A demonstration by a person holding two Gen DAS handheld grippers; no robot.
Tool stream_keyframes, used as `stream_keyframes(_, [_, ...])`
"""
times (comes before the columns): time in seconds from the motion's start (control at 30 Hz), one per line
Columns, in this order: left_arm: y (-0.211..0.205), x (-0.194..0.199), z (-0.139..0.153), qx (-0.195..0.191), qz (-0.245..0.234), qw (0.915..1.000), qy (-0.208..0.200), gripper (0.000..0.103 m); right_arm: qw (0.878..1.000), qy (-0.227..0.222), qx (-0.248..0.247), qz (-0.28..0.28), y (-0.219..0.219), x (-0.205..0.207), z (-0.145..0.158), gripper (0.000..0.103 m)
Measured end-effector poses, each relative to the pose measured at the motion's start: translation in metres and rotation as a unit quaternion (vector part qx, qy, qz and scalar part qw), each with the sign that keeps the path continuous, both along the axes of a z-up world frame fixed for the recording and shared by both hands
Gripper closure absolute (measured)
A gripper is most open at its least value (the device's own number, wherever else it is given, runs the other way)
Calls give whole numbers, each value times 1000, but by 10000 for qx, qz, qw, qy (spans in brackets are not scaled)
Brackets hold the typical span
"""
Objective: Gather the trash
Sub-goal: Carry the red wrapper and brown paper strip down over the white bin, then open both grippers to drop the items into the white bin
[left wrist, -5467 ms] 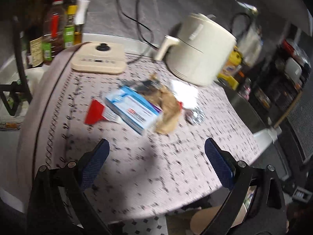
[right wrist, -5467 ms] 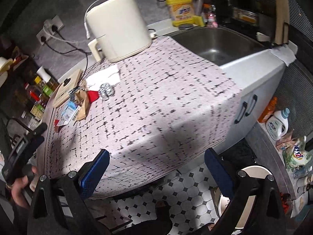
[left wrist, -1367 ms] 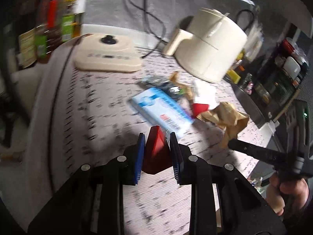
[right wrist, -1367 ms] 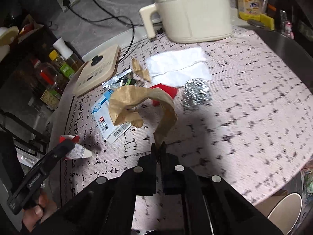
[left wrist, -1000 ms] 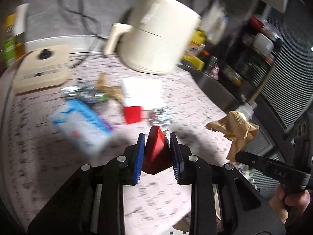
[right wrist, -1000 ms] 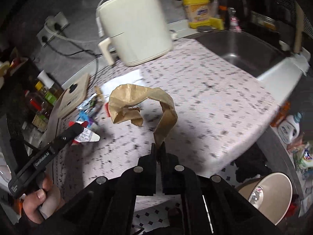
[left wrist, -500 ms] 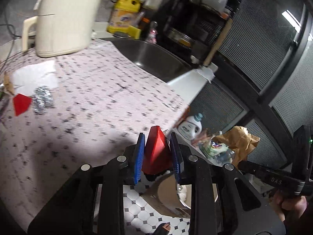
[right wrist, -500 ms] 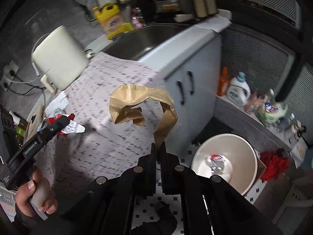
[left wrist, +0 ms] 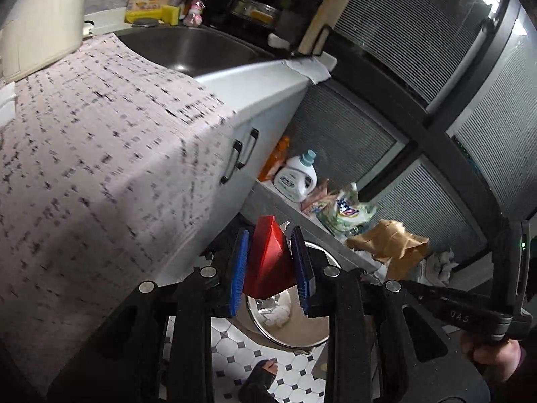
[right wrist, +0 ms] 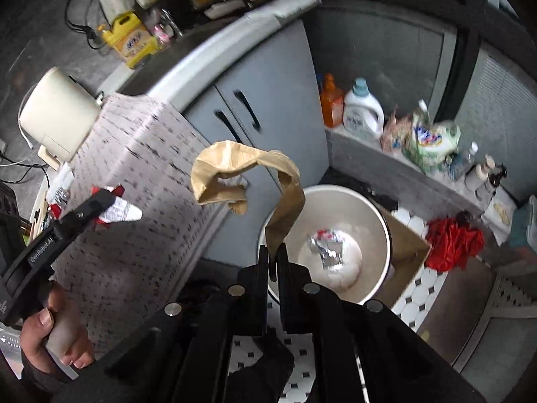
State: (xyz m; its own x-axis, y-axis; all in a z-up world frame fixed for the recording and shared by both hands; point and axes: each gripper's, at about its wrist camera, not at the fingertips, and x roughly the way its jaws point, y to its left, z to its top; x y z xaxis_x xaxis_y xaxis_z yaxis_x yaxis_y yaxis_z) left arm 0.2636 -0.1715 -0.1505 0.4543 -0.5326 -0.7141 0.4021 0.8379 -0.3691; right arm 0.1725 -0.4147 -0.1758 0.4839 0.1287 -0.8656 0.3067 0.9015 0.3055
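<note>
Our right gripper (right wrist: 272, 260) pinches the tail of a crumpled brown paper strip (right wrist: 235, 171), jaws pressed almost together on it; they have just been easing apart a little, yet the paper stands up between them, so we judge it not yet let go. The strip hangs over the near rim of the round bin (right wrist: 386, 231) on the tiled floor, with most of its curl on the counter side of it.

Our left gripper (left wrist: 270, 263) clamps a red wedge-shaped wrapper (left wrist: 266, 258) between its blue pads (left wrist: 240, 268). Through that camera the bin (left wrist: 298, 344) sits right below the red piece, so this one looks placed for a drop.

Inside the bin we see crumpled foil and something white (right wrist: 330, 252), so some trash is already collected. Two more pieces are in the air above it and need only be released; the paper may want a small shift toward the bin's middle first, since it is light and could flutter onto the cardboard box (right wrist: 406, 252) beside the bin.

Farther out, on the patterned cloth (right wrist: 134, 235) of the counter, near the cream appliance (right wrist: 57, 114), a few scraps seem to lie at the far edge, partly hidden by the left gripper. We take it that at least one more trip remains.
</note>
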Motion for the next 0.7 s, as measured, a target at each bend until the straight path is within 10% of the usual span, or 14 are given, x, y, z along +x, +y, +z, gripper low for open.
stream_keyframes(0.13, [-23,-8,-10,105,-58,9999,86,77,9996,224,146,99,-17,-4,-25,91])
stream_keyframes(0.27, [-43,-15,-23,186,-22,9996,192,77,9987,431,208,181,-30,-7,-48,46])
stream_keyframes(0.7, [-115,-39,-67,268,-137,9977,612,73,9977,662,103,-104,-113,-59,-68,45])
